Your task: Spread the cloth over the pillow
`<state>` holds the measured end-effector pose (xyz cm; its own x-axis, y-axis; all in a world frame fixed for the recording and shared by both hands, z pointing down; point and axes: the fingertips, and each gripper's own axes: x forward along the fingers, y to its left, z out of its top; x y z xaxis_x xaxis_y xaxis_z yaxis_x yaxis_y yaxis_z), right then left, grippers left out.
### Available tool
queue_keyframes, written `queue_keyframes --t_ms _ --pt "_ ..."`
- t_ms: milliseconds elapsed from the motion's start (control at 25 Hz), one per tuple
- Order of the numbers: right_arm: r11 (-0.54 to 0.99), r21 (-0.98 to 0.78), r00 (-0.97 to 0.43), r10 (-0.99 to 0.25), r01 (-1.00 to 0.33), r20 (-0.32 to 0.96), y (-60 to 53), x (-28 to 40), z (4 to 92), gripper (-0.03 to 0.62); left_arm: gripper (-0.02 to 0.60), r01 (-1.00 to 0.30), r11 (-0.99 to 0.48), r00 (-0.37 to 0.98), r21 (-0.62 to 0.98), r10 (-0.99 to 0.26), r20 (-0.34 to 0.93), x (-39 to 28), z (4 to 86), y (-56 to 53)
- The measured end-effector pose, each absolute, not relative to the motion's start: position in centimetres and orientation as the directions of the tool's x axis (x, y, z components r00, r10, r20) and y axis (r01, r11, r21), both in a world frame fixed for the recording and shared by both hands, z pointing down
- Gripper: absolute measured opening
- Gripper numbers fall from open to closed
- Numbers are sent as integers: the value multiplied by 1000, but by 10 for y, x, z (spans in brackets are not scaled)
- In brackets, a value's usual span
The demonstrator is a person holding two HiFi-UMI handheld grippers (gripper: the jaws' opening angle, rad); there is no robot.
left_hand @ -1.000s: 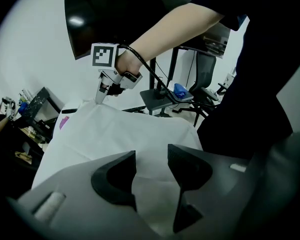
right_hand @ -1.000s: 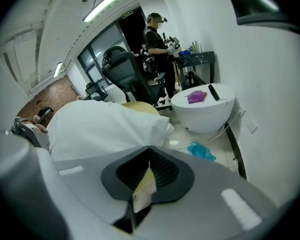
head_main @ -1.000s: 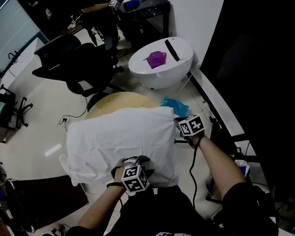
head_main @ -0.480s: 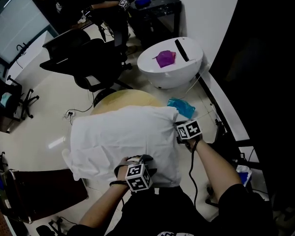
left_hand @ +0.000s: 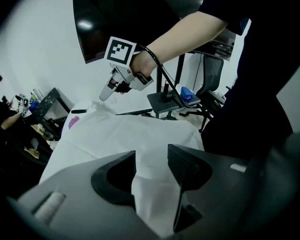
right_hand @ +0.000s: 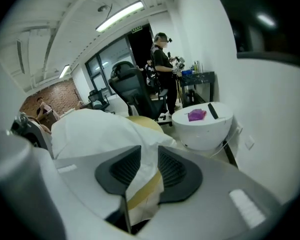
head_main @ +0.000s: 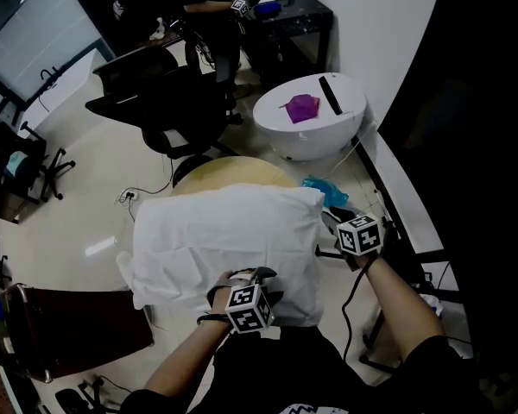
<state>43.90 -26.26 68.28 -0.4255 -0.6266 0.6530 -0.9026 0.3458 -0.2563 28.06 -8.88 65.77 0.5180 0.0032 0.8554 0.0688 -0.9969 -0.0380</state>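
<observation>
The right gripper has just been opening its jaws; the cloth corner lies loose between them at the pillow's right edge. The left gripper is open at the near edge. The cloth covers the pillow, so the spreading seems almost done

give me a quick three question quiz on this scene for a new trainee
1. True or false: the white cloth lies on the white round table.
2. What lies on that table? A) a purple item and a black bar B) a cup C) a book
3. Which gripper is at the cloth's near edge?

Key: 1 false, it is spread above the yellowish table. 2 A. 3 the left gripper.
</observation>
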Motion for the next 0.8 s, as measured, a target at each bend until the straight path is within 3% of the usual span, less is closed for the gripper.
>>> queue_keyframes --t_ms 240,400,800 --pt "406 -151 -421 -740 -901 524 -234 404 580 110 192 89 -989 571 -120 -48 820 246 622 -86" --pt "376 -107 -384 -824 -921 416 -203 365 518 8 190 115 -980 584 -161 -65 809 201 608 -76" --pt "285 -9 -268 -889 -958 372 -133 258 469 6 190 139 -959 602 -246 -115 790 86 586 -66"
